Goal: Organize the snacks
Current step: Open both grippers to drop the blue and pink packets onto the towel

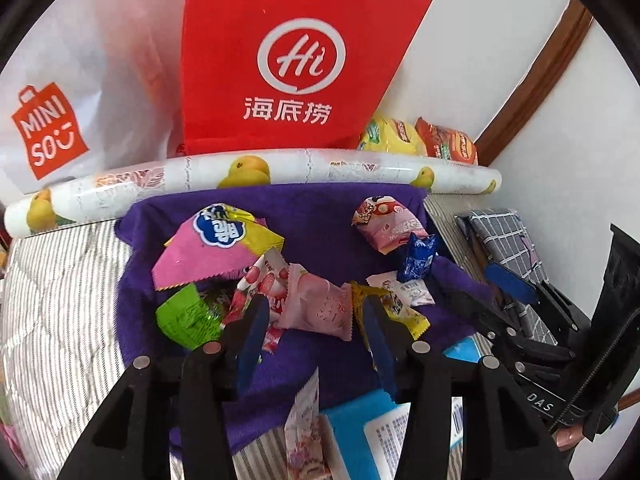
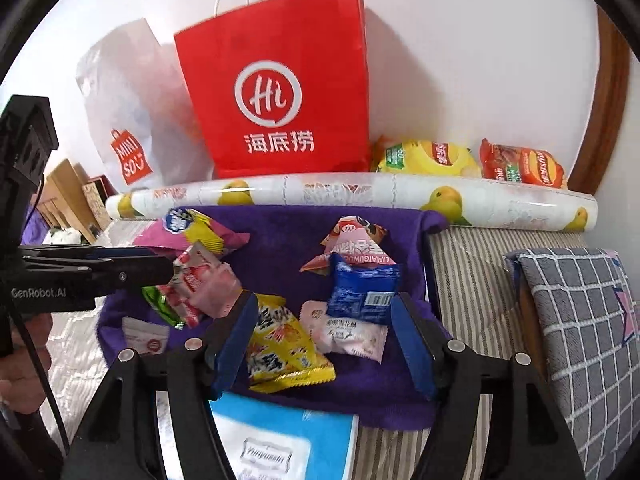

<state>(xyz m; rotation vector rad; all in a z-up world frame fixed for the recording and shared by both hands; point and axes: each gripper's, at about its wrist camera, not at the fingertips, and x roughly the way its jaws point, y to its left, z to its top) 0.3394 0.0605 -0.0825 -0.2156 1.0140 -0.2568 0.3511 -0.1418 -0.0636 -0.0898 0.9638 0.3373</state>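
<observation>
Several wrapped snacks lie on a purple towel (image 1: 320,208). My left gripper (image 1: 316,312) is open, low over a pale pink packet (image 1: 320,304), with a red strawberry packet (image 1: 266,280) and a green packet (image 1: 184,316) at its left finger. It also shows in the right wrist view (image 2: 168,264) at the strawberry packet (image 2: 192,280). My right gripper (image 2: 324,320) is open around a yellow packet (image 2: 280,344), a pale pink packet (image 2: 348,332) and a blue packet (image 2: 362,294). A pink and yellow bag (image 1: 216,248) lies at the back left.
A red paper bag (image 2: 280,92) and a white Miniso bag (image 2: 128,120) stand against the wall behind a fruit-print roll (image 2: 360,194). Yellow and orange chip bags (image 2: 432,158) lie at the back right. A checked cushion (image 2: 580,320) is at right, a blue pack (image 2: 280,436) in front.
</observation>
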